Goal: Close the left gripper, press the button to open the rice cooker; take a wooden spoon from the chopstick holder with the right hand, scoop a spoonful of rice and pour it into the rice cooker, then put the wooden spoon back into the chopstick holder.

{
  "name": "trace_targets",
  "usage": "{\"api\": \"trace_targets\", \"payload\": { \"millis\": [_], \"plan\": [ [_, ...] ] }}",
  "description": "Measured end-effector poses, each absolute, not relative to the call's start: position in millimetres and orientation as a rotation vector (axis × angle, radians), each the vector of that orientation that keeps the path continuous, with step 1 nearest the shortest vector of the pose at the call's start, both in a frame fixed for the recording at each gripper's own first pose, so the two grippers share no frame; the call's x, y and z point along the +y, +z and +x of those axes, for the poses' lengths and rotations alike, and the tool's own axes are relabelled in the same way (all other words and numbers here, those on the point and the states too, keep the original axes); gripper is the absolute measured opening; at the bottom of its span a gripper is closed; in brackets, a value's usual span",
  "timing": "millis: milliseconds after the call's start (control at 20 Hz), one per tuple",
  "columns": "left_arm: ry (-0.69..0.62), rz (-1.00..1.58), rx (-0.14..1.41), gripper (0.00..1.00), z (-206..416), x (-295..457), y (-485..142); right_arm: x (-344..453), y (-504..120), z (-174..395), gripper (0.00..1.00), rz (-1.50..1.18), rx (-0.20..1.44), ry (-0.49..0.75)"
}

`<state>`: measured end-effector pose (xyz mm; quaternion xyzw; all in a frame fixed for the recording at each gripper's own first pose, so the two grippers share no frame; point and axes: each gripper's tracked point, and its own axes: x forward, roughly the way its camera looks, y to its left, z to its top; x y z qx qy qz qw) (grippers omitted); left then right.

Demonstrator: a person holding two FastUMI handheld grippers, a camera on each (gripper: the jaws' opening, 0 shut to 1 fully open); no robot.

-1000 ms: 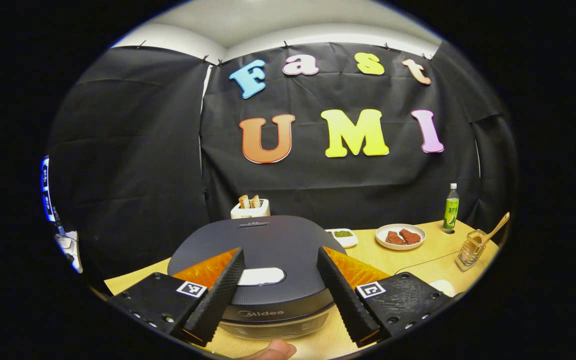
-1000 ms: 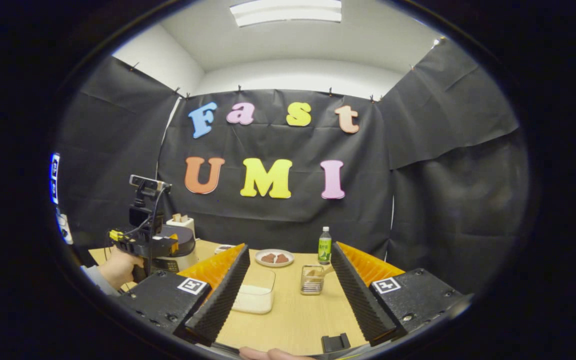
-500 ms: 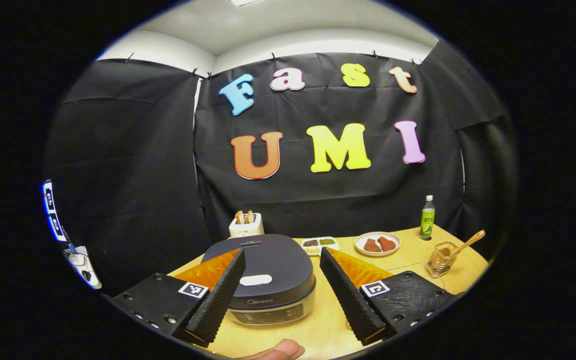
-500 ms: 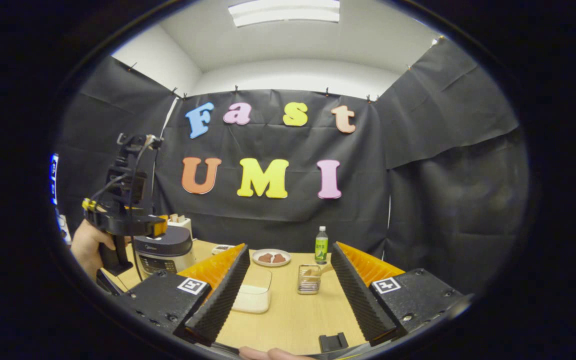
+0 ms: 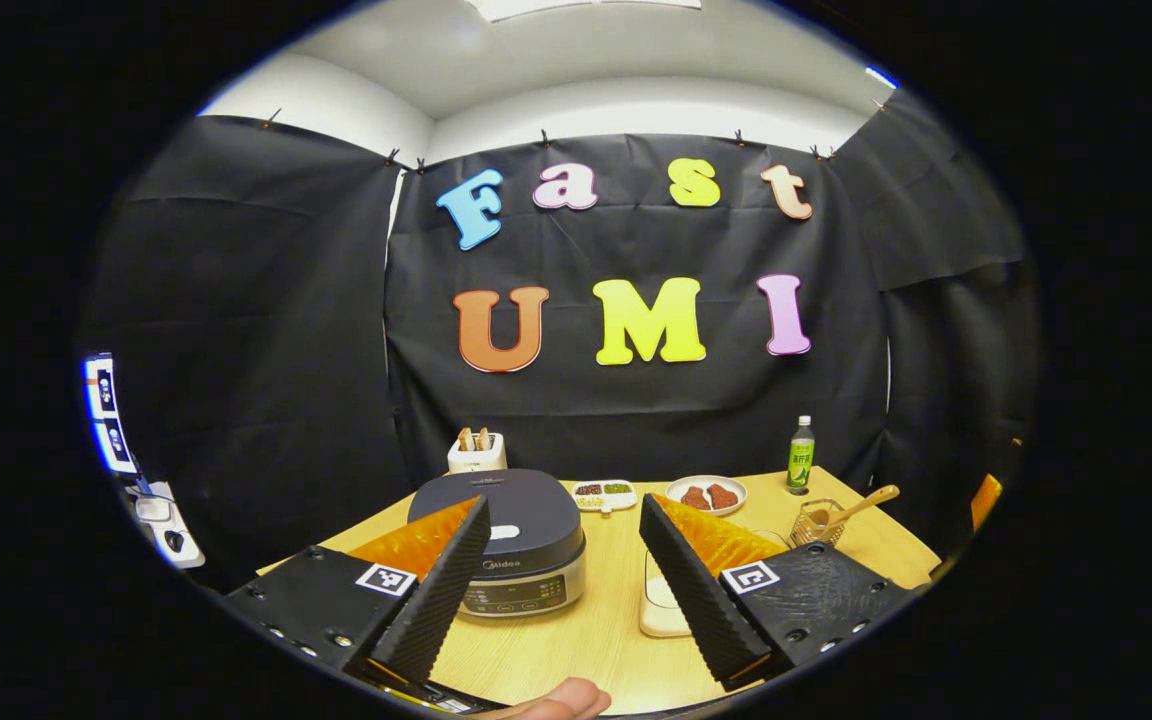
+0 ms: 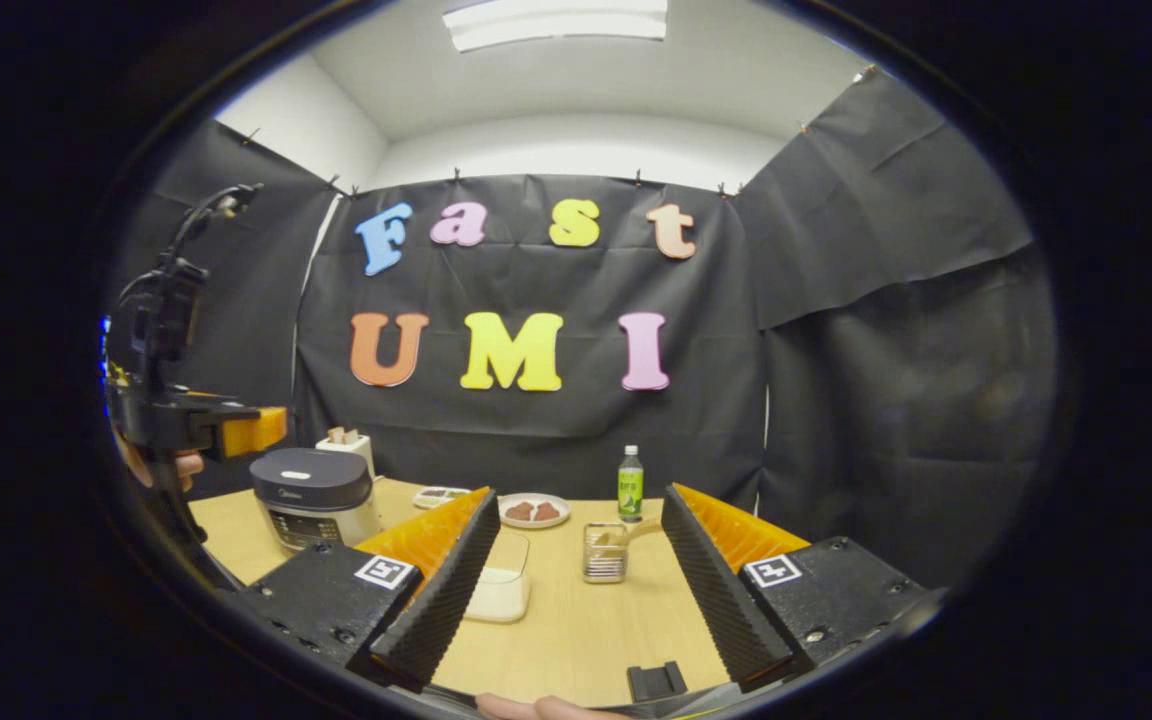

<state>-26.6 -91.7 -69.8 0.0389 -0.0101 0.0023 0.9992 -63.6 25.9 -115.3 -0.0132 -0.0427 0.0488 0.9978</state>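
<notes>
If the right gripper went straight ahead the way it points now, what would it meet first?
Most likely the chopstick holder with the wooden spoon, standing on the table between the open right gripper fingers' line; depth is unclear.

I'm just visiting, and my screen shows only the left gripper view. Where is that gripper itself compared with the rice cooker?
Observer: In the right gripper view, the left gripper is held in the air by a hand, above and to the left of the rice cooker, and is not touching it.
Operator: A clear tub is half hidden behind one finger. What's in it?
Observer: The clear container has a white layer at the bottom, probably the rice.
Operator: Is anything lying close to us?
Observer: A small black block sits on the table at its near edge.
</notes>
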Motion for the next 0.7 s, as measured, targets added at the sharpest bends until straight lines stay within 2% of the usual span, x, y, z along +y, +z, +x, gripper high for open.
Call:
{"api": "trace_targets", "payload": {
  "millis": [450, 700],
  "plan": [
    [-0.098, 0.061, -0.083, 0.95, -88, -111, -77, 13, -103, -73, 1.0, 0.007, -0.09, 0.08],
    [-0.027, 0.052, -0.115, 0.96, -96, -94, -78, 12, -100, -83, 1.0, 0.004, -0.106, 0.085]
  ]
}}
